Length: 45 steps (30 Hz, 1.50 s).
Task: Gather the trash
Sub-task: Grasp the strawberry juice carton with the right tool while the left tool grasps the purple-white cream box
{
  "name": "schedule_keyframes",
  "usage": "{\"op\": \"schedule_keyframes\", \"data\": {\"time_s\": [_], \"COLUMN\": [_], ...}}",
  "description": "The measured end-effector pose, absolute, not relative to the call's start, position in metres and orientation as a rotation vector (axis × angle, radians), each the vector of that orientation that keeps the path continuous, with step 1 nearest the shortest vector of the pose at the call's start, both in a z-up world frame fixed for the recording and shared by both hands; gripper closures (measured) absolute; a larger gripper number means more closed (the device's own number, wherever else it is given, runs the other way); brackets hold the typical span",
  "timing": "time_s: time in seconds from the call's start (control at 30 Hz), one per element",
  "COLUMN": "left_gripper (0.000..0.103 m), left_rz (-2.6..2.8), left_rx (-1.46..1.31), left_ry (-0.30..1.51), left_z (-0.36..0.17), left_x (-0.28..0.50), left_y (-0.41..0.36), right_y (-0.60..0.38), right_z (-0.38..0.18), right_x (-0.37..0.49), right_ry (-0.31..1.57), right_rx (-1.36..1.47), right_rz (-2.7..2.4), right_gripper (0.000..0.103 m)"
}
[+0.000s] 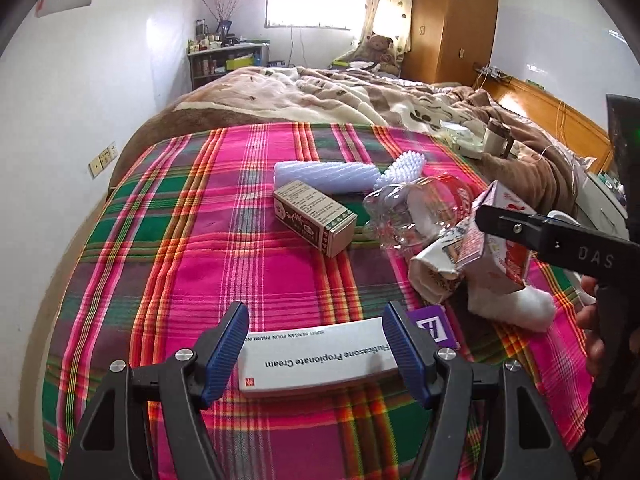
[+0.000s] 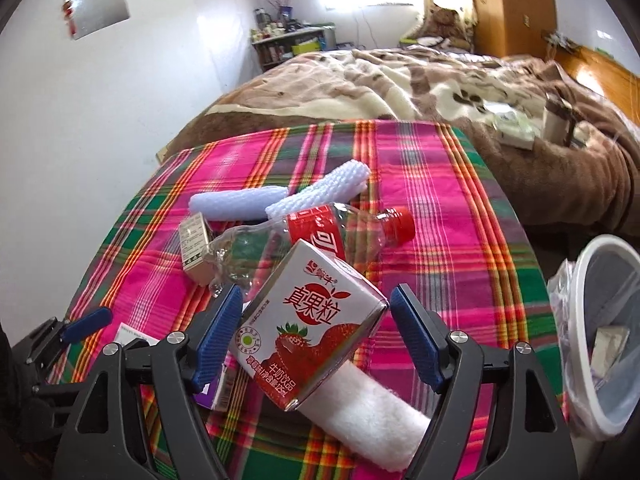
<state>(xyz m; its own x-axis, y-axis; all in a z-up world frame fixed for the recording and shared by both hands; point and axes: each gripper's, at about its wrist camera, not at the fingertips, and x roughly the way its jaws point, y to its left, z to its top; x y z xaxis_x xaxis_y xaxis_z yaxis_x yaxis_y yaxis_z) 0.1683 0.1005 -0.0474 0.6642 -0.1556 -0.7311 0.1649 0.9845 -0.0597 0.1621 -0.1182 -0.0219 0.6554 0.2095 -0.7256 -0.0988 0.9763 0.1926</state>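
A: Where is the trash?

B: On the plaid bed; left claw (image 1: 316,354) pinches the cream box (image 1: 316,354); right claw (image 2: 316,332) is spread around the milk carton (image 2: 308,328), its right pad clear.

A: Risks?

B: The tilted carton could slip off the white roll (image 2: 372,420); the bin (image 2: 592,272) sits off the bed's edge.

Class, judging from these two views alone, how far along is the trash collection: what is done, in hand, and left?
Done: the white-rimmed bin already holds something. In hand: the left tongs straddle the white rectangular cream box; the right tongs, open, bracket the strawberry milk carton, not gripping it. Left: the clear plastic cola bottle, brown cardboard box, white foam sleeves and white cloth roll.
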Motion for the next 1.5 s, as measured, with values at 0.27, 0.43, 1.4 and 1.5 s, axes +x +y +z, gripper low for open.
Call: {"op": "schedule_keyframes", "data": {"time_s": [0.27,0.43,1.4,1.5], "left_gripper": [0.034,0.034,0.034,0.034], "left_rz": [-0.206,-0.229,-0.252,-0.240], "left_rx": [0.025,0.028,0.129,0.144], "left_ry": [0.864,0.890,0.925,0.938], "left_z": [-0.057,-0.063,-0.069,-0.075], "left_x": [0.180,0.183,0.150,0.152], "left_y": [0.103,0.103,0.080,0.078], "right_y": [-0.116,-0.113,-0.175,-0.184], "right_z": [-0.022,-0.021,-0.040,-0.044], "right_x": [0.162,0.171,0.134,0.133], "right_ry": [0.853,0.862,0.928,0.936], "right_rx": [0.159,0.167,0.028,0.049], "right_rz": [0.165,0.139,0.081,0.059], "right_gripper": [0.025,0.025,0.025,0.025]}}
